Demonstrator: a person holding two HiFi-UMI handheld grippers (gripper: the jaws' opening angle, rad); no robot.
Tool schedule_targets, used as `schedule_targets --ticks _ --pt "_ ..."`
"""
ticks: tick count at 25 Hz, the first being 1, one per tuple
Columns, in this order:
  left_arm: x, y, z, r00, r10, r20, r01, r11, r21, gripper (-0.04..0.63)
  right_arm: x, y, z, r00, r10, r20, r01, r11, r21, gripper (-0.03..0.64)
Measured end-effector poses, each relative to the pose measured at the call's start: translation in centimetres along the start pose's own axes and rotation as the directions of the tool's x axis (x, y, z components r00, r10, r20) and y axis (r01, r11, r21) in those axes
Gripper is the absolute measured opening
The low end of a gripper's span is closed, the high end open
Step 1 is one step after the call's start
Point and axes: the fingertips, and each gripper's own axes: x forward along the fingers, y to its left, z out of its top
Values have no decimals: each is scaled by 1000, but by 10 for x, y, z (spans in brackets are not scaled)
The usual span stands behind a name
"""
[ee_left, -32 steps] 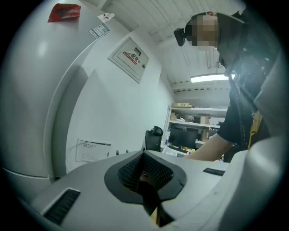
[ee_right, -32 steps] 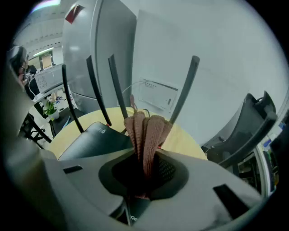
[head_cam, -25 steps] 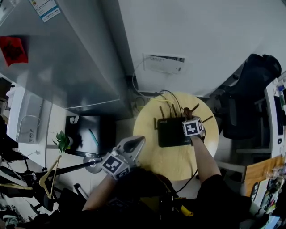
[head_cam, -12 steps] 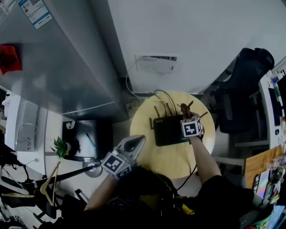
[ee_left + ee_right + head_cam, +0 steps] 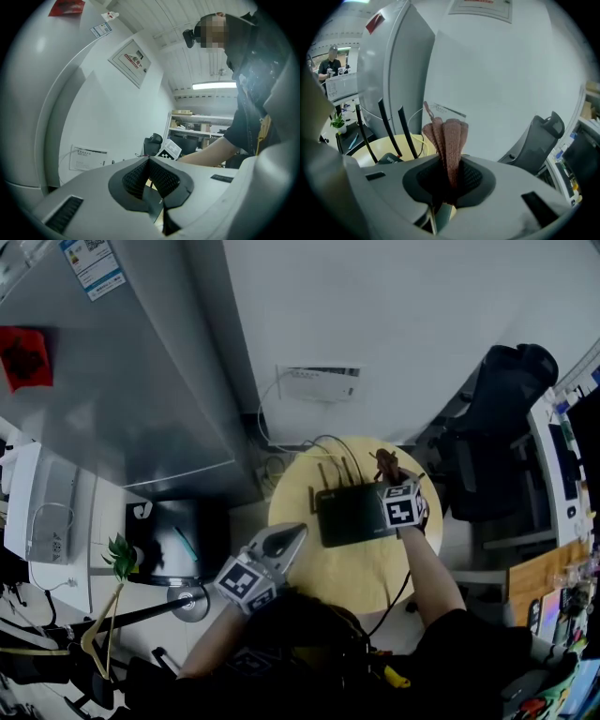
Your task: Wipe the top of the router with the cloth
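The black router [image 5: 352, 514] lies flat on the round yellow worktop [image 5: 333, 568]. Its long axis goes from left to right, and its antennas [image 5: 405, 133] stand up along the far edge. The right tongs [image 5: 389, 479] are closed on the bunched brownish cloth [image 5: 449, 136] at the router's far right corner. The left tongs [image 5: 150, 180] are closed on nothing, at the worktop's near left edge.

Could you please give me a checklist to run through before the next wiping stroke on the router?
1. Cloth gripped: ok, the right gripper has its jaws shut on it.
2. Cloth touching the router top: cannot tell.
3. Router flat on the table: ok.
4. Left gripper clear of the router: ok, shut, empty, off to its left.
5. Antennas out of the path: ok, upright along the far edge.
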Motion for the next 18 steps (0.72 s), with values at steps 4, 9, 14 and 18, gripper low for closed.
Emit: schedule_targets --ticks 4,9,14,18 --pt "-5 -2 2 1000 -14 0 14 1000 2 -3 -13 -4 16 999 -19 48 18 1000 12 64" --pt "-4 -4 5 1000 -20 0 20 1000 -9 -3 -32 -18 34 993 -46 109 44 999 17 64" --pt "0 -8 5 999 -45 5 45 999 -9 -3 -64 -26 55 974 19 224 -22 1000 9 64" --pt "1 -9 0 999 -53 -7 53 999 -8 -3 -77 -28 48 961 -15 277 -14 995 101 64"
